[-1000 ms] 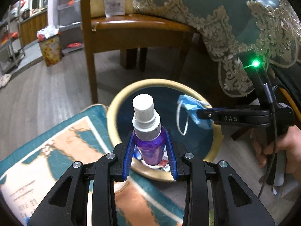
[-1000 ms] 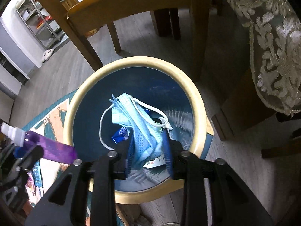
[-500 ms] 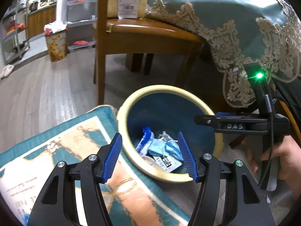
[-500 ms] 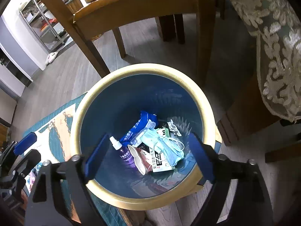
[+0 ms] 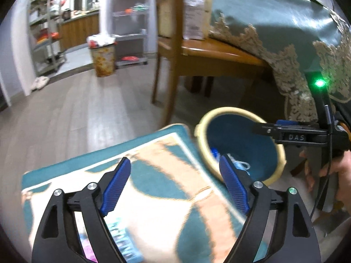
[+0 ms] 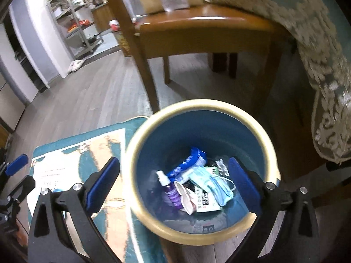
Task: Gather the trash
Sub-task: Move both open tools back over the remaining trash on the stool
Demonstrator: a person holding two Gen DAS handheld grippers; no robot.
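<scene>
Only the right wrist view shows the purple spray bottle [image 6: 170,190] and face mask [image 6: 216,185] in the bin [image 6: 266,140] (rim cream); left gripper [image 5: 175,183] and right gripper [image 6: 174,180] both gape wide, empty.

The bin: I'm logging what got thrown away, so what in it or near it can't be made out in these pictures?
- Right wrist: text on the white carton is too small and blurred; the mask and purple bottle cover trash beneath.
- Left wrist: the bin wall and the left gripper finger hide most contents.
- Left wrist: the mat print is motion-blurred; colourful bits at the bottom edge sit behind the gripper.
</scene>
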